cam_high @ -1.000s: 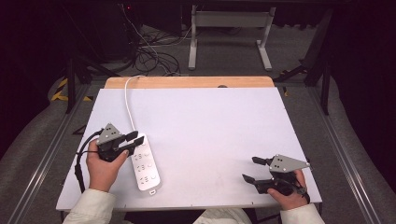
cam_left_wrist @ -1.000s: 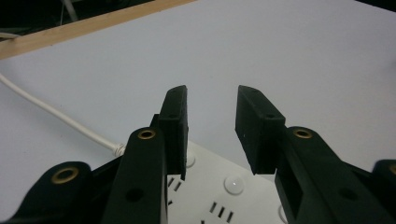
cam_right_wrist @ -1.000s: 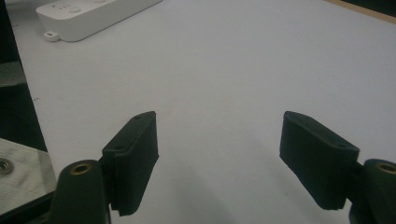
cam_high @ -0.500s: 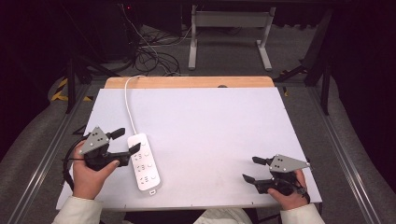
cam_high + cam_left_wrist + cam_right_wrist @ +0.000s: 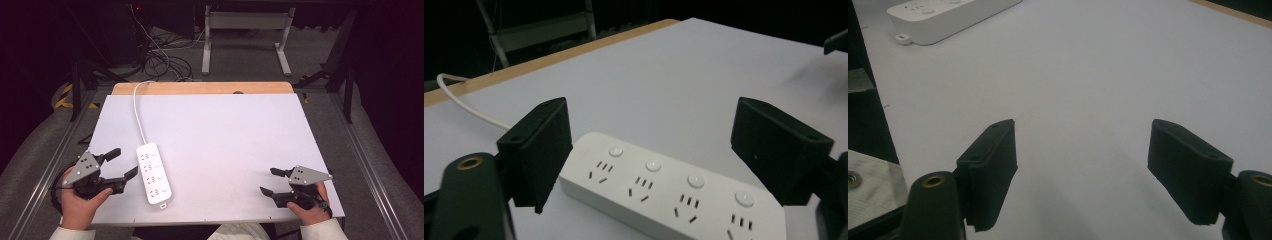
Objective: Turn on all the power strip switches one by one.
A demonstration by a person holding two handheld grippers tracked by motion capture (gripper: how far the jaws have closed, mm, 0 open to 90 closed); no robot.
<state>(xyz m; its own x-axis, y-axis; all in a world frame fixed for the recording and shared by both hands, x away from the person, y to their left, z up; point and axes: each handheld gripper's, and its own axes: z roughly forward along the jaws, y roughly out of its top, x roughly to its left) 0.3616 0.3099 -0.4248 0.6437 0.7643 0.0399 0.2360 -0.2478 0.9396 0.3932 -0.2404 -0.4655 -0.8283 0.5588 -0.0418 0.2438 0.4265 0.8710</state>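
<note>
White tabletop (image 5: 225, 130), power strip (image 5: 154, 172) just beside the spread-jawed left gripper (image 5: 121, 164) (right gripper (image 5: 267, 181) likewise agape).

power strip (image 5: 154, 172) near left edge, table (image 5: 235, 135) bare rightward

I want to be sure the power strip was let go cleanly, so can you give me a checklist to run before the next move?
1. Left gripper open: ok, its jaws have just been opening and stand wide apart.
2. Left gripper off the power strip: ok, in the high view it sits beside the strip with a gap.
3. Power strip flat on the table, sockets up: ok.
4. Cord free: ok on the table, it runs off the far edge; beyond that cannot tell.
5. Right gripper open with nothing between its jaws: ok.
6. Anything plugged into the strip: cannot tell for its near end; the four sockets in the left gripper view hold nothing.
</note>
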